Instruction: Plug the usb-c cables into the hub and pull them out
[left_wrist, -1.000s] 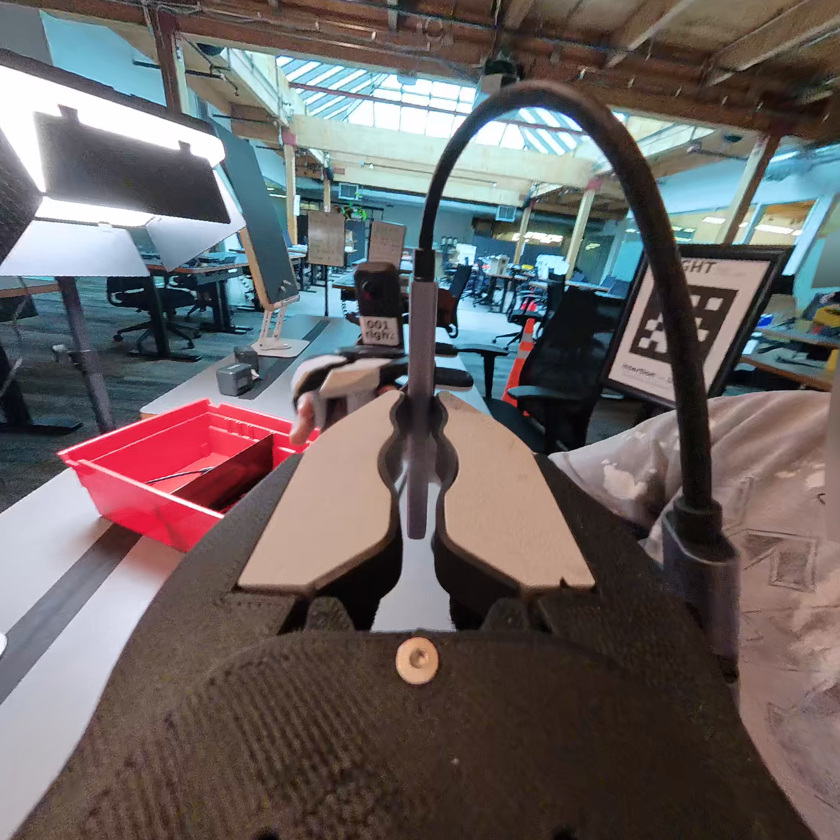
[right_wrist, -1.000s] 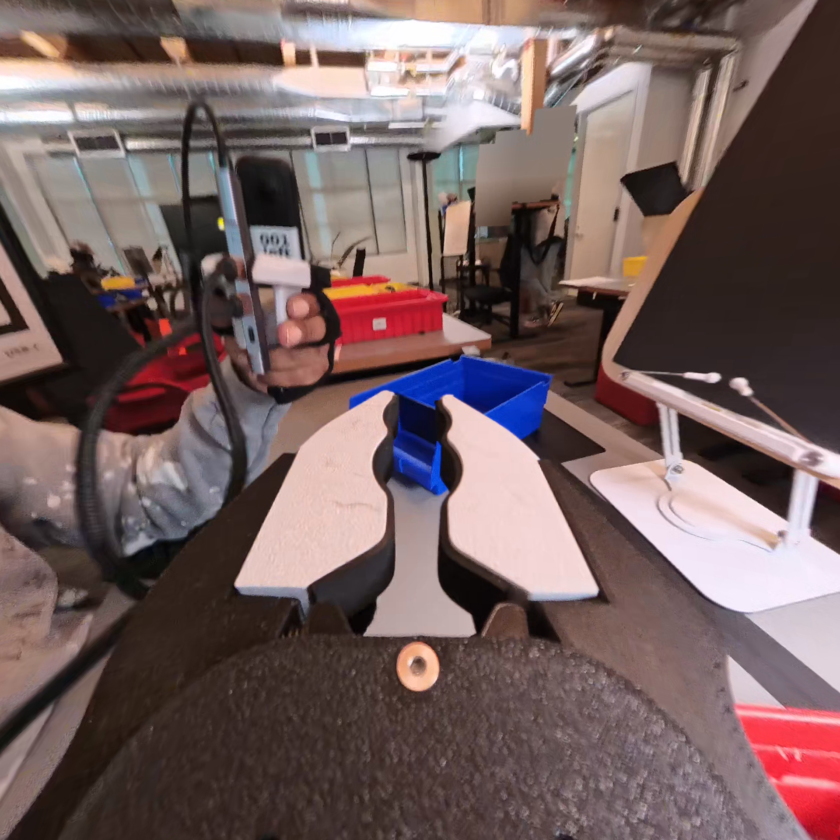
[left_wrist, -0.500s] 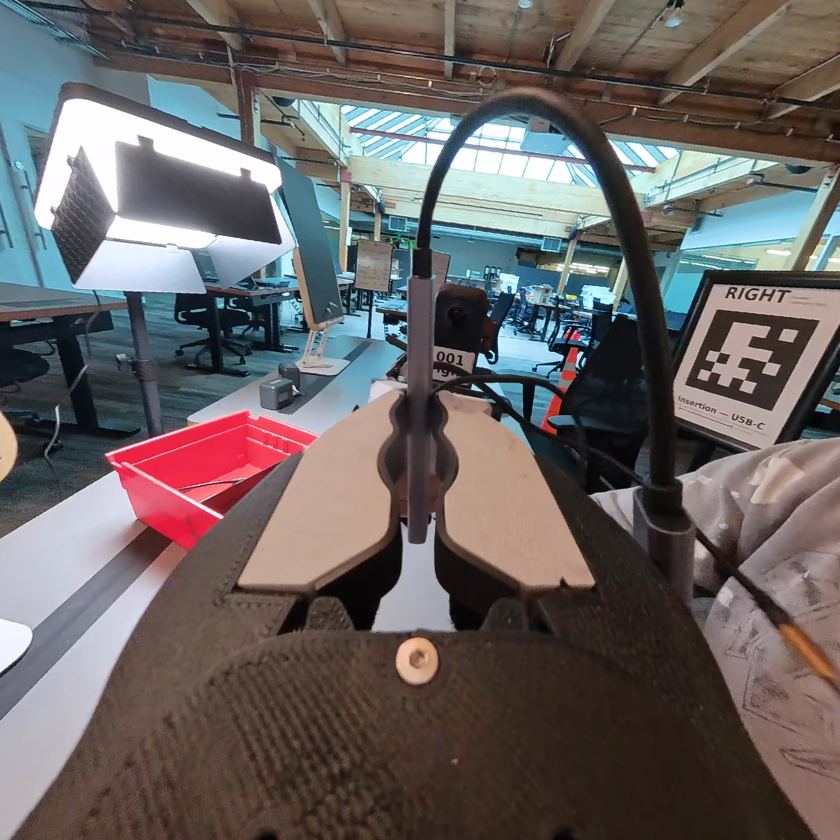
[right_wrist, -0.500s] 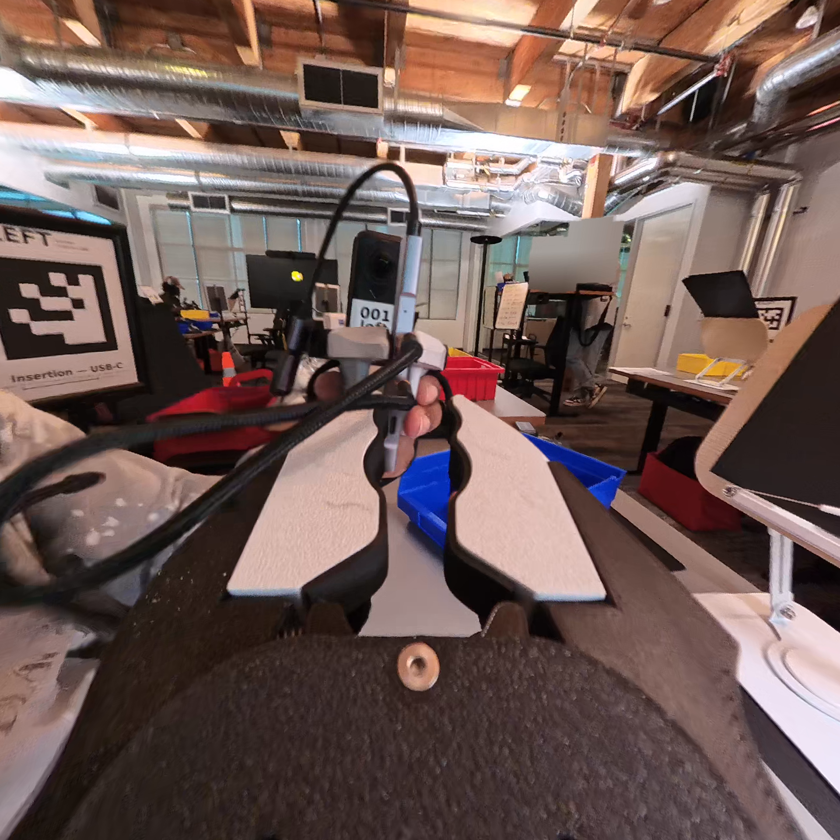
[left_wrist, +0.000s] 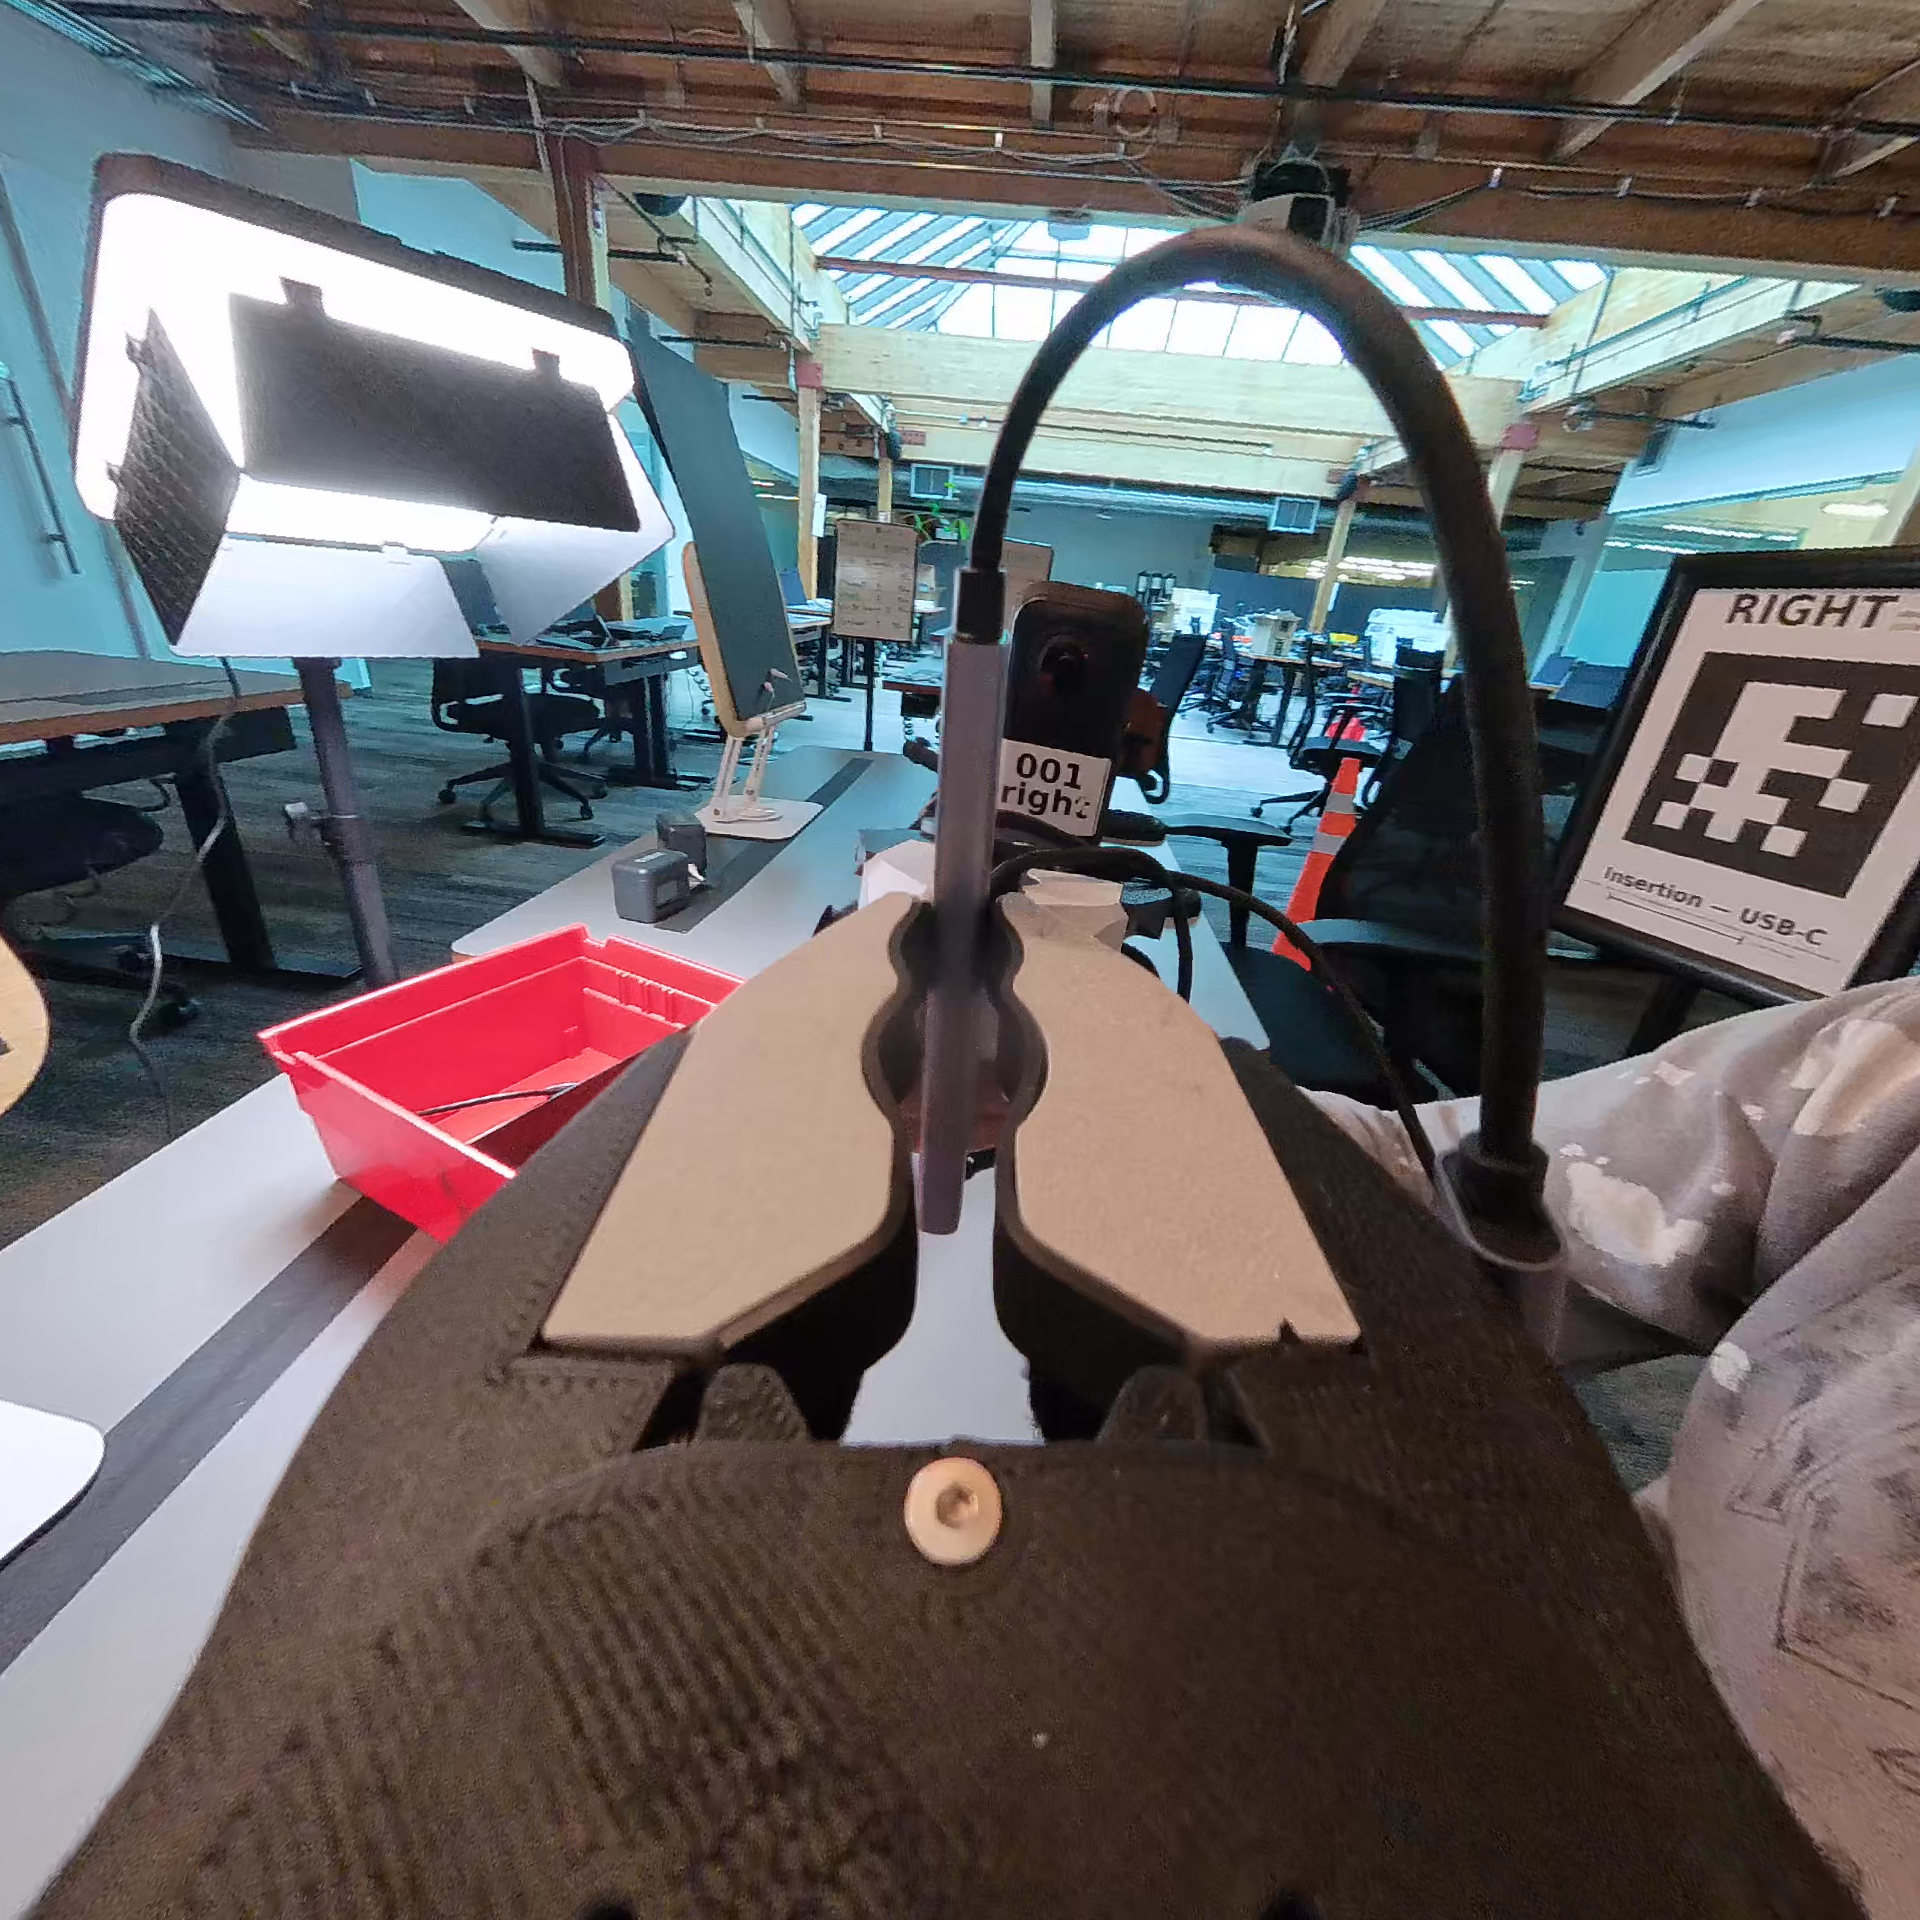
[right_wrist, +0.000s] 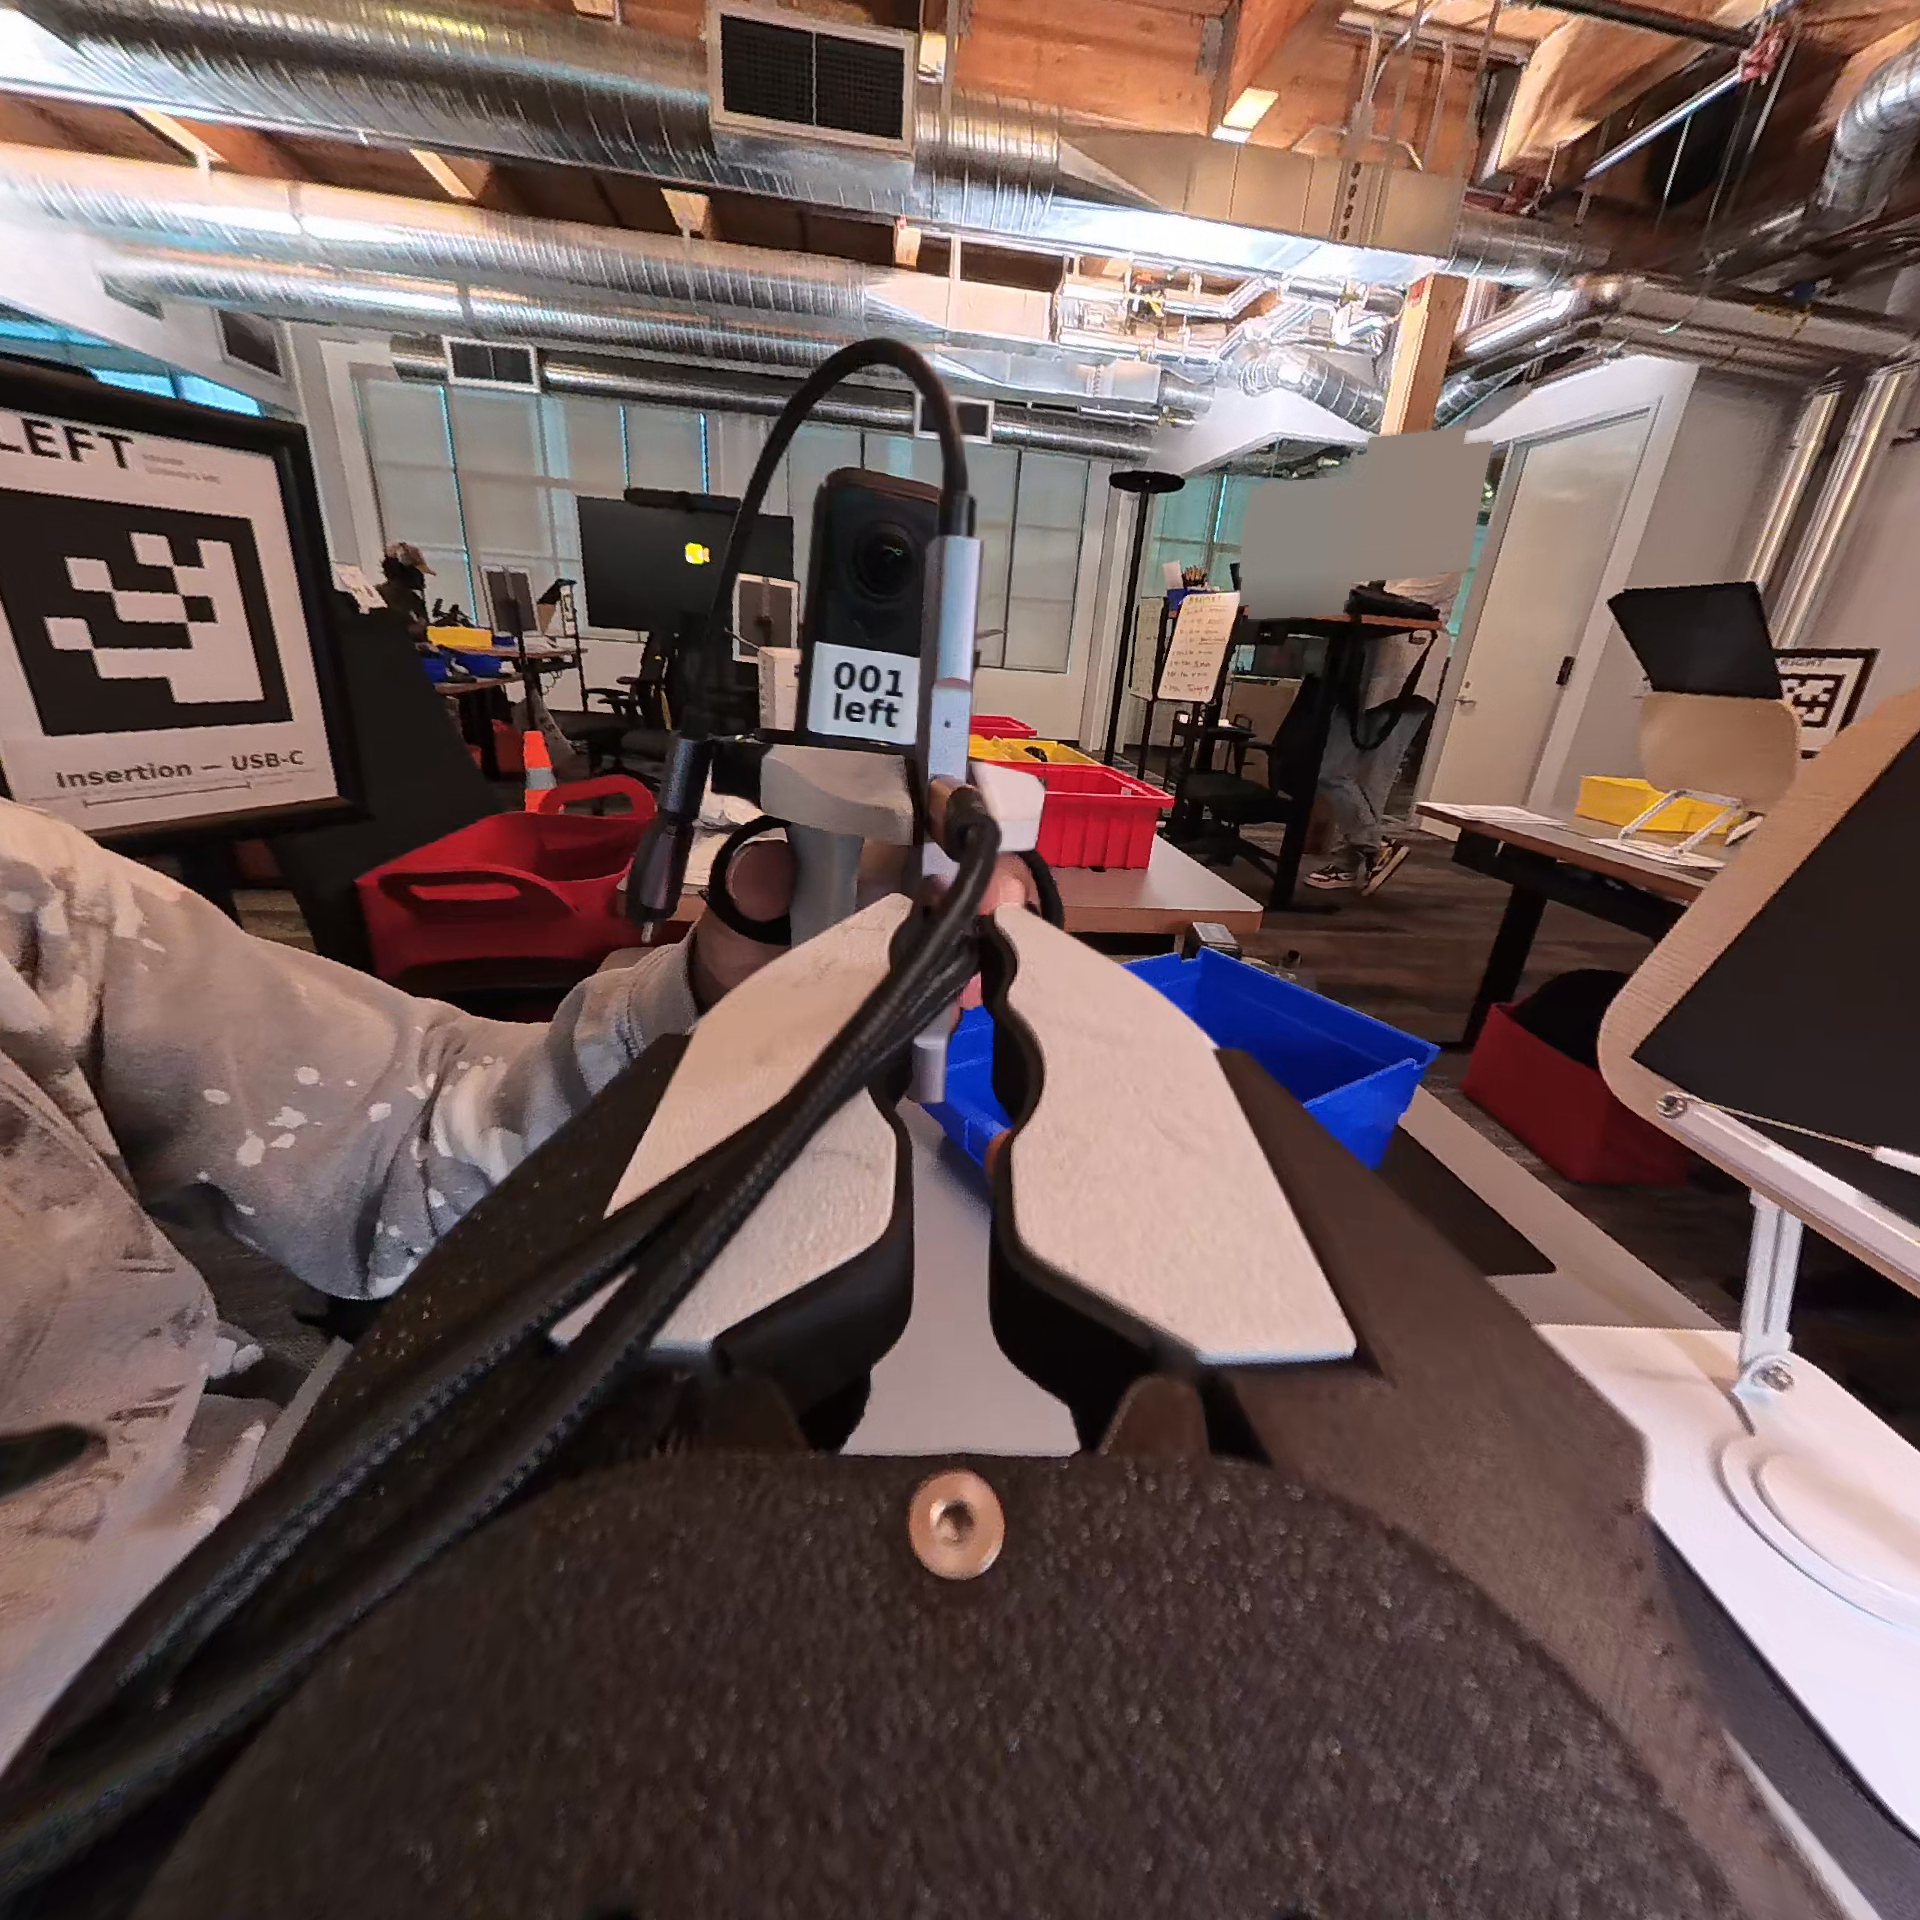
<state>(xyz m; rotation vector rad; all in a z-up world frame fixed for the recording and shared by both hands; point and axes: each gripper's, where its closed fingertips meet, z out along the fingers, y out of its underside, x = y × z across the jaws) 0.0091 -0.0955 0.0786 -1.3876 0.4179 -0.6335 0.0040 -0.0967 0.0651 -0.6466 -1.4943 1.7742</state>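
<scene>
Since the earlier frames your right gripper (right_wrist: 951, 997) has swung from the blue bin (right_wrist: 1288, 1029) toward the hub (left_wrist: 961, 935) and closed the gap, bringing a black braided cable (right_wrist: 665, 1226) with it.

Desk (left_wrist: 135, 1299): grey, with a dark stripe; it carries the red bin (left_wrist: 416, 1081) in the left wrist view and the blue bin in the right wrist view. One thin cable (left_wrist: 488, 1098) lies in the red bin.

Left gripper (left_wrist: 956, 1039): its fingers (left_wrist: 758, 1132) are clenched on the slim grey hub, which stands upright between them, raised above the desk. The hub's own thick black lead (left_wrist: 1455, 623) arches from its top end and hangs down on your right.

Right gripper: its fingers (right_wrist: 1132, 1153) are closed on the braided cable near its plug (right_wrist: 961, 810), which sits against the side face of the hub (right_wrist: 951, 665). Whether the plug is seated in a port or only touching cannot be told from these views.

Progress, as a judgement: you are at the insertion of one cable, early in the task. The remaining cables are still to be plugged in, and every pull-out is still to be done.
</scene>
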